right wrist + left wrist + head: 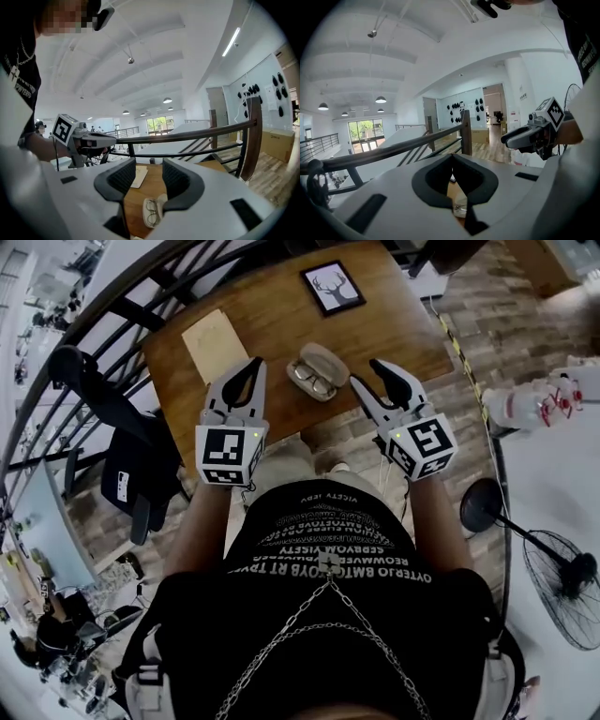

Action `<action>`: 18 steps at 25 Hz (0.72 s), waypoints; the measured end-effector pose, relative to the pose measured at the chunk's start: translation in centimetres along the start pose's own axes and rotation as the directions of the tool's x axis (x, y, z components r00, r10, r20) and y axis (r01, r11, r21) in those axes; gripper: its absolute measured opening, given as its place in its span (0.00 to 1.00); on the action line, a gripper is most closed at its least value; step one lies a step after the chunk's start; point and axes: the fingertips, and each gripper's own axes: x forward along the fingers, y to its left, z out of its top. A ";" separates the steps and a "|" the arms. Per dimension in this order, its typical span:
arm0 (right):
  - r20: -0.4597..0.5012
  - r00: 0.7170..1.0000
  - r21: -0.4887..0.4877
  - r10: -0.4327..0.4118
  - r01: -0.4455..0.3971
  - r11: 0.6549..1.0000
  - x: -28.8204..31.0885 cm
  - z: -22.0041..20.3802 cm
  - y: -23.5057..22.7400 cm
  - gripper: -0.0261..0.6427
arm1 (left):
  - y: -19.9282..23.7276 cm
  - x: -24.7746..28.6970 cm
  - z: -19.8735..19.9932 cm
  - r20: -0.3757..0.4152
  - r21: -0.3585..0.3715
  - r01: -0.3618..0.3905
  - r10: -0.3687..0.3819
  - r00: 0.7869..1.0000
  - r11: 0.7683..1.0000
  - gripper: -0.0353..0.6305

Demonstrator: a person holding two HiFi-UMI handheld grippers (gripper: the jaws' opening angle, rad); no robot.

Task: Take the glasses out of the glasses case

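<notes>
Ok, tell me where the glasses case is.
In the head view, the glasses case lies open on the wooden table, between the left gripper and right gripper, framed deer picture beyond it.

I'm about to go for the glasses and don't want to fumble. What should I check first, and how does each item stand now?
1. Glasses case lid open: ok.
2. Glasses lying in the case, uncovered: ok.
3. Right gripper jaws apart and empty: ok.
4. Left gripper open to steady the case: not ok, its tips are together.
5. Nothing on the table between either gripper and the case: ok.
6. Glasses arms folded: cannot tell.
</notes>
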 end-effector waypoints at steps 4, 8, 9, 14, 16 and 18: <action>-0.029 0.999 0.024 -0.028 0.028 0.999 1.8 -0.9 -0.5 0.31 | 1.3 1.6 -0.2 -0.010 0.004 0.038 -0.038 0.999 0.999 0.09; -0.071 0.997 0.043 -0.042 0.045 0.998 3.7 -2.3 -1.1 0.31 | 2.5 3.2 -0.6 -0.021 -0.001 0.063 -0.063 0.998 0.998 0.09; -0.080 0.996 0.047 -0.044 0.048 0.998 4.2 -2.8 -1.2 0.31 | 2.8 3.6 -0.8 -0.026 -0.003 0.067 -0.067 0.997 0.998 0.09; -0.139 0.989 0.069 -0.040 0.050 0.996 7.2 -5.3 -1.4 0.31 | 4.2 5.2 -1.9 -0.047 -0.013 0.087 -0.087 0.995 0.996 0.09; -0.164 0.986 0.078 -0.033 0.046 0.996 8.3 -6.6 -1.4 0.31 | 4.7 5.7 -2.6 -0.055 -0.020 0.090 -0.091 0.994 0.996 0.09; -0.183 0.983 0.097 -0.019 0.038 0.995 9.3 -7.9 -1.2 0.31 | 5.1 6.2 -3.4 -0.068 -0.027 0.094 -0.096 0.993 0.995 0.09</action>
